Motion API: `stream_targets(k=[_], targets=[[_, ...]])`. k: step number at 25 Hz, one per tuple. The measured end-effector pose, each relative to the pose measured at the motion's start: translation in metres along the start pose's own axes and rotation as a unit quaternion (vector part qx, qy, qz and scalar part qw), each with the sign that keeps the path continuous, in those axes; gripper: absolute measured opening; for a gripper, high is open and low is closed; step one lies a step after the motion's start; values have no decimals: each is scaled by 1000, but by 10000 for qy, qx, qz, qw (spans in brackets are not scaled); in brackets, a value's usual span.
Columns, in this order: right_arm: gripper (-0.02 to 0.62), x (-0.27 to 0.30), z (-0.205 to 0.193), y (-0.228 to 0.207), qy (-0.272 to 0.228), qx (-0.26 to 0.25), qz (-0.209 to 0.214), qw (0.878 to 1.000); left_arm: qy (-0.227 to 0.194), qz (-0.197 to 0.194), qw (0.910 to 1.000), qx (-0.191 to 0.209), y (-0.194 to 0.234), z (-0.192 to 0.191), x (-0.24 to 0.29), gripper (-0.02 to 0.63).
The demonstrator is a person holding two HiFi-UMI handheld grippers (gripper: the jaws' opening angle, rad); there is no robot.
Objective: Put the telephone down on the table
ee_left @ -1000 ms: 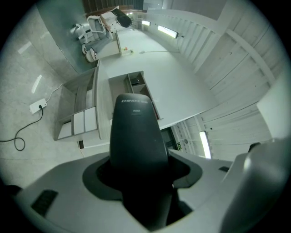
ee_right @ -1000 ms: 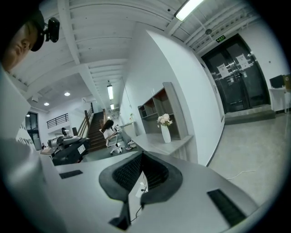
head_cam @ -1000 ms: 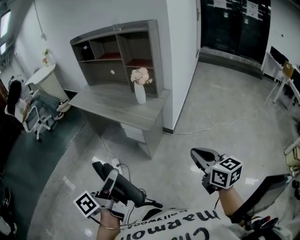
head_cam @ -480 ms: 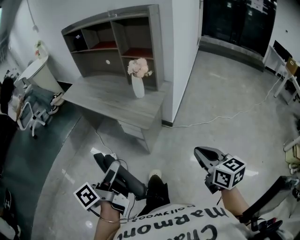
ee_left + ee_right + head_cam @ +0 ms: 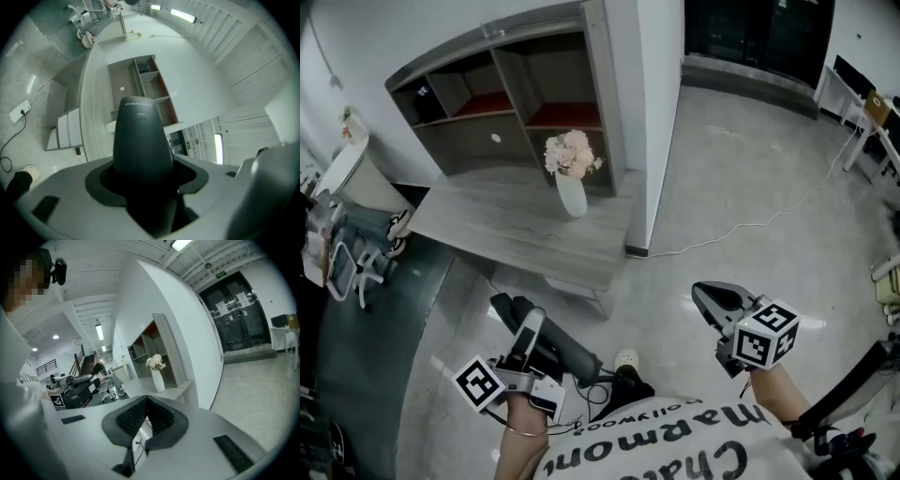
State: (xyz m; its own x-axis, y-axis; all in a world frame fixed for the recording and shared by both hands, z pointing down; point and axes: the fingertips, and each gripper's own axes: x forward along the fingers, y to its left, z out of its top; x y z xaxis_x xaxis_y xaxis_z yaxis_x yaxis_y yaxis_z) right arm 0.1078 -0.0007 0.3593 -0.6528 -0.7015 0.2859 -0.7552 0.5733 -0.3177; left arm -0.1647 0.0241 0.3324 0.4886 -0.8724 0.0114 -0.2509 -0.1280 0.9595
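1. Left hand (image 5: 523,424) sits low by the torso. Left tongs (image 5: 525,330) point level toward the bench, jaws pinching the telephone (image 5: 555,351).
2. Telephone is a dark handset. One end juts ahead past the jaw tips. It is held in the air above the floor (image 5: 741,178), short of the bench and well apart from it.
3. Right tongs (image 5: 703,292) are tilted slightly down, tips pressed together with nothing between them.
4. Bench (image 5: 487,223) lies ahead, carrying a white vase of flowers (image 5: 570,192) and a shelf unit (image 5: 516,103).
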Motion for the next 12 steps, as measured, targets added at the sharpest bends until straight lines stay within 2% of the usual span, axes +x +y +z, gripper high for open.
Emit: stream_targets(k=[12], targets=[[11, 94, 48, -19, -102, 69, -194, 9997, 227, -102, 9997, 82, 13, 96, 81, 276]])
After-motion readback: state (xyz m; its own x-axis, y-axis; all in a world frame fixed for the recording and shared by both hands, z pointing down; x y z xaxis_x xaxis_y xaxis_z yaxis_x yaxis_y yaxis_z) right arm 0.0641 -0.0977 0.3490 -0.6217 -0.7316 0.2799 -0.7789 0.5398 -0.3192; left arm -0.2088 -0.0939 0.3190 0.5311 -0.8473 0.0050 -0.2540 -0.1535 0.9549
